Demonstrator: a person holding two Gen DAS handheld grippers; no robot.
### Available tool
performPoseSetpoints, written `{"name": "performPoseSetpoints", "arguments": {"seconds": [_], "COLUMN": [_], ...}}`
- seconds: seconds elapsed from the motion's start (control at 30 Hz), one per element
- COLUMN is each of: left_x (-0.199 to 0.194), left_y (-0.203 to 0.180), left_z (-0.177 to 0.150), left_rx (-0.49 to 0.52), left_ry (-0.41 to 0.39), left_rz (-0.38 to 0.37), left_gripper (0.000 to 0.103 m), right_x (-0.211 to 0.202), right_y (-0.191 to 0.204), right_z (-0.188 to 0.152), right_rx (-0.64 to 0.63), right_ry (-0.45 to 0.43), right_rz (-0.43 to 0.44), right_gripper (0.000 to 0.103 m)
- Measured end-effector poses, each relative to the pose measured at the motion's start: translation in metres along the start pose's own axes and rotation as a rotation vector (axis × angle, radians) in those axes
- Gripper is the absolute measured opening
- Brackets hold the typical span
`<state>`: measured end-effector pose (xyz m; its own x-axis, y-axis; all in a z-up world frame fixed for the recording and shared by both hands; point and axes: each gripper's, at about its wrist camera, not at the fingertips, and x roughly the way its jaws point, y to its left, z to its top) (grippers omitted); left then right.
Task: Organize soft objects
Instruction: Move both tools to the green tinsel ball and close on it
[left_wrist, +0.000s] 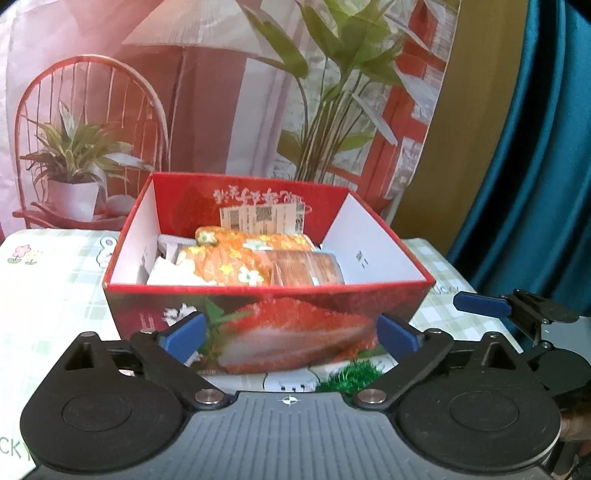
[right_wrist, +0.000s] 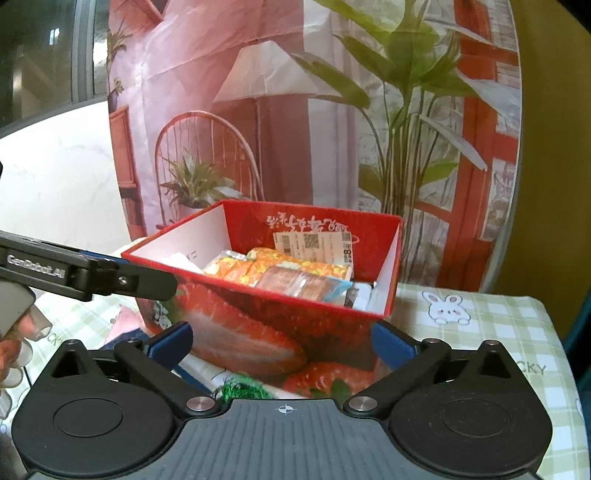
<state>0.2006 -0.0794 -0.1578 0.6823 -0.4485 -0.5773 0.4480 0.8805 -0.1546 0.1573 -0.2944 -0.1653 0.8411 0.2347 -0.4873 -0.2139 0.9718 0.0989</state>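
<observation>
A red strawberry-print box (left_wrist: 266, 314) stands on the table; it also shows in the right wrist view (right_wrist: 258, 325). Inside lie two orange floral soft rolls (left_wrist: 221, 269) (right_wrist: 236, 269), a clear-wrapped brown packet (left_wrist: 306, 269) (right_wrist: 295, 282) and white items (left_wrist: 166, 273). My left gripper (left_wrist: 291, 332) is open and empty, with its blue pads either side of the box's front wall. My right gripper (right_wrist: 282, 343) is open and empty, just before the box's near corner. The right gripper's fingers (left_wrist: 480, 302) show at the right of the left wrist view, the left gripper's body (right_wrist: 88, 273) at the left of the right wrist view.
The table has a green-checked cloth with rabbit prints (right_wrist: 480, 317). A green tinsel-like item (left_wrist: 347, 376) (right_wrist: 240, 387) lies in front of the box. A printed backdrop of a chair and plants (left_wrist: 221, 92) hangs behind. A teal curtain (left_wrist: 535, 147) is at the right.
</observation>
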Motion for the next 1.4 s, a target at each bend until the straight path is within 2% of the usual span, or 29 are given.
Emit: {"name": "performPoseSetpoints", "arguments": {"seconds": [0.3, 0.57, 0.73, 0.83, 1.0, 1.07, 1.2, 1.4], "left_x": [0.004, 0.003, 0.005, 0.007, 0.015, 0.018, 0.025, 0.037], "left_y": [-0.001, -0.006, -0.006, -0.006, -0.010, -0.010, -0.010, -0.012], "left_z": [-0.014, -0.026, -0.031, -0.034, -0.038, -0.040, -0.044, -0.045], "left_rx": [-0.006, 0.005, -0.028, -0.043, -0.060, -0.074, -0.104, -0.125], "left_ry": [0.051, 0.060, 0.069, 0.078, 0.112, 0.124, 0.154, 0.174], "left_rz": [0.017, -0.016, -0.050, -0.085, -0.122, -0.136, -0.147, -0.159], "left_gripper": [0.103, 0.103, 0.101, 0.091, 0.068, 0.063, 0.056, 0.055], "right_x": [-0.002, -0.008, -0.006, -0.004, 0.005, 0.010, 0.021, 0.037], "right_y": [-0.002, -0.003, 0.000, 0.001, -0.001, -0.001, -0.002, -0.003], "right_z": [-0.018, -0.041, -0.054, -0.059, -0.066, -0.069, -0.073, -0.083], "right_rx": [0.035, 0.047, 0.007, 0.000, 0.035, 0.033, 0.057, 0.054], "right_ry": [0.027, 0.022, 0.039, 0.038, 0.043, 0.049, 0.044, 0.033], "right_rz": [-0.032, -0.059, -0.038, -0.020, 0.048, 0.067, 0.097, 0.097], "right_gripper": [0.103, 0.102, 0.102, 0.099, 0.083, 0.078, 0.073, 0.066]}}
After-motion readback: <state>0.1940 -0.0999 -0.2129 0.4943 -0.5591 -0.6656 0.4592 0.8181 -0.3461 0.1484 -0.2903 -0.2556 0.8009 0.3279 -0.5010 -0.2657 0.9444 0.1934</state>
